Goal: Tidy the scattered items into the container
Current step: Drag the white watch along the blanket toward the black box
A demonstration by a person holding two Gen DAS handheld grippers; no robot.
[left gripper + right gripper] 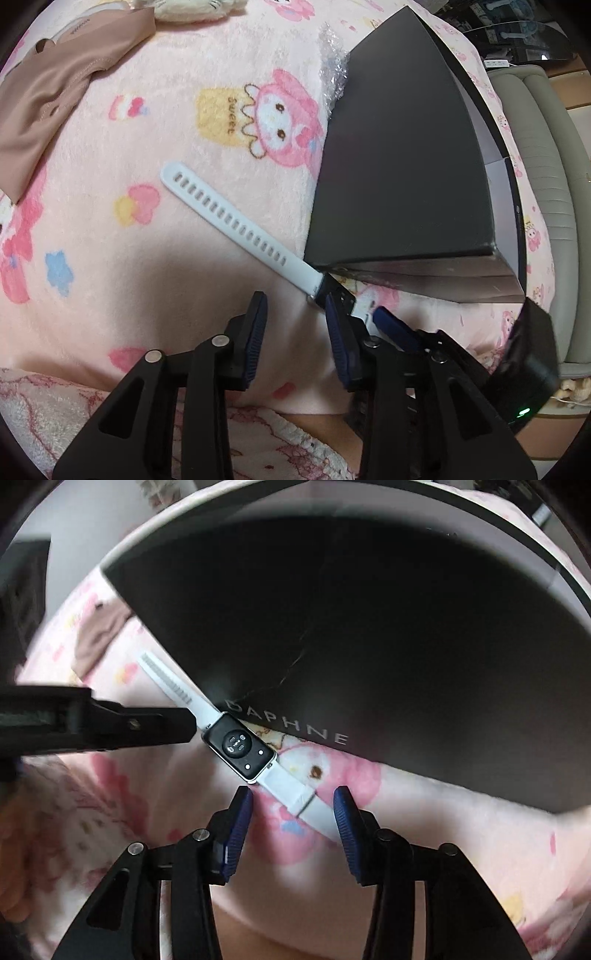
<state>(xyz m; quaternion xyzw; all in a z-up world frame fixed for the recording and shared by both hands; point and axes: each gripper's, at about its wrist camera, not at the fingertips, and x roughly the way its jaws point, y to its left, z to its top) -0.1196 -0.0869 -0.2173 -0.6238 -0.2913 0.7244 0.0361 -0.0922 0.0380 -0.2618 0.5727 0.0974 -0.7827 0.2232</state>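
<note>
Both our tools, left (pixel 295 314) and right (pixel 293 805), are apart over the watch (pixel 239 747) lying beside the black box (pixel 369 627), ready to grab it.

Legible text, two items: "DAPHNE", pale capital letters, printed along the lower edge of the dark box lid (pixel 369 635), seen in the right wrist view, the first letter partly lost in blur; "sweet", small brown lowercase letters, printed on the yellow block beside the pink rabbit figure on the pink blanket (pixel 155 122), seen in the left wrist view and reading sideways there. Signs without words: the underside of the white-strapped smartwatch (pixel 239 746) shows a round sensor window with small oblong marks and two pale dots; no characters can be made out on it.
</note>
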